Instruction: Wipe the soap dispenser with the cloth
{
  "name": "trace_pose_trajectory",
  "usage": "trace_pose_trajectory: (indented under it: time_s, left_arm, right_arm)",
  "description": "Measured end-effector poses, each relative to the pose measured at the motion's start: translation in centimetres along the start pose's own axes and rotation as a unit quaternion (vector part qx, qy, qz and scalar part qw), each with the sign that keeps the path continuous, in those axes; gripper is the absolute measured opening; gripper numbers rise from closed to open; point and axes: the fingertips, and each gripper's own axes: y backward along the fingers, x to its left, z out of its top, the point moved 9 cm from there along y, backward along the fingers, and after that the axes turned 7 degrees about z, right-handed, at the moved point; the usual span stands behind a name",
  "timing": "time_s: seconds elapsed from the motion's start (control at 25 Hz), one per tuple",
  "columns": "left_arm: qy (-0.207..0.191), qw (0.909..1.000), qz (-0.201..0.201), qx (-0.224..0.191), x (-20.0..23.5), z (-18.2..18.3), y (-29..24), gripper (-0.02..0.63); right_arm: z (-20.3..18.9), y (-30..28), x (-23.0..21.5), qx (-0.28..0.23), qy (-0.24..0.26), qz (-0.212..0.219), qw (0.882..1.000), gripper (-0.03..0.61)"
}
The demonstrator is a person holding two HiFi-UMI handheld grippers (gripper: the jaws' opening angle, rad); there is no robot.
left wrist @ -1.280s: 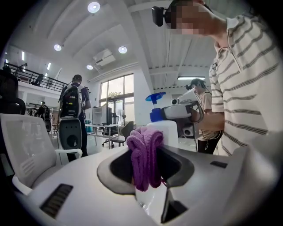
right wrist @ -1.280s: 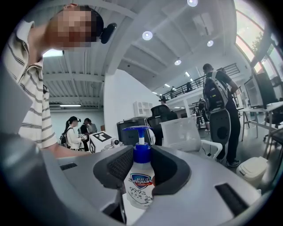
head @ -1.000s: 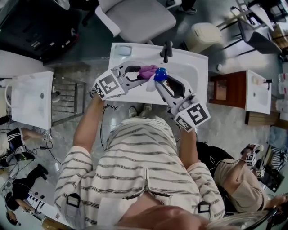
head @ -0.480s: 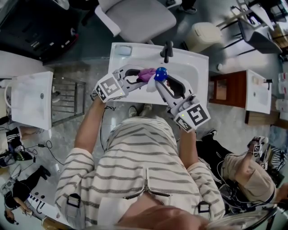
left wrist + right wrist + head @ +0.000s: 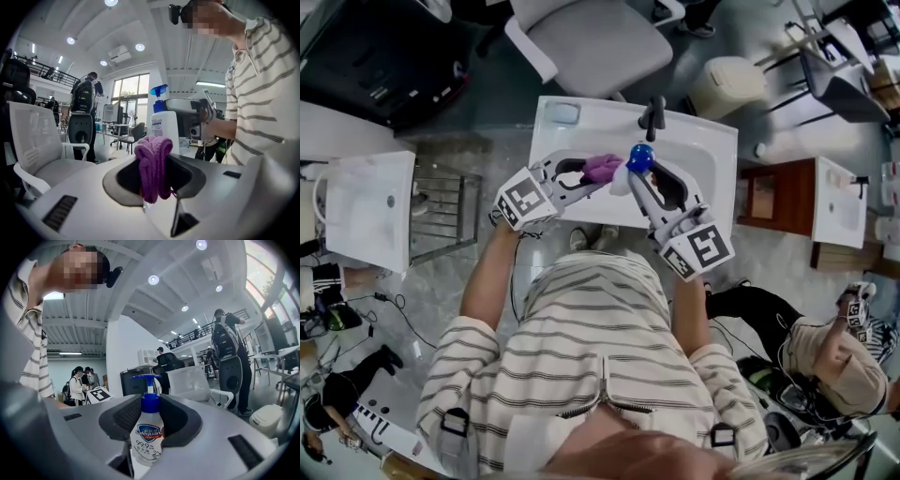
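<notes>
Holding the soap dispenser (image 5: 147, 439) squeezed in our right gripper (image 5: 150, 411), we slid the purple cloth (image 5: 152, 161), pinched in our left gripper (image 5: 154, 172), lower beside it (wiping looks under way).

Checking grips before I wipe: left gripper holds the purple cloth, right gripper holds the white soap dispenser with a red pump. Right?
No: the pump is blue, not red; the right gripper view shows it. Otherwise correct: left gripper holds the purple cloth, right gripper holds the white soap dispenser.
</notes>
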Motion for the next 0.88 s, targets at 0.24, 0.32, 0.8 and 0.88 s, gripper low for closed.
trace_pose_trajectory:
  time_s: [0.24,0.32,0.8,0.88]
  left_arm:
    - [0.009,0.9996,0.023,-0.016,-0.1,0.5,1.1,0.132]
    - [0.013,0.9992,0.028,-0.025,-0.3,0.8,1.5,0.132]
    - [0.022,0.9910,0.125,-0.044,-0.6,1.3,2.3,0.132]
    - [0.034,0.9856,0.158,-0.050,-0.6,1.2,2.2,0.132]
  right_arm:
    - [-0.1,-0.4,-0.7,0.001,-0.002,-0.021,1.000,0.133]
    - [0.0,-0.4,-1.0,0.001,-0.003,-0.029,1.000,0.133]
    - [-1.1,-2.1,-2.3,0.012,-0.001,-0.084,0.996,0.133]
    - [-1.5,-2.6,-2.3,0.015,0.000,-0.090,0.996,0.132]
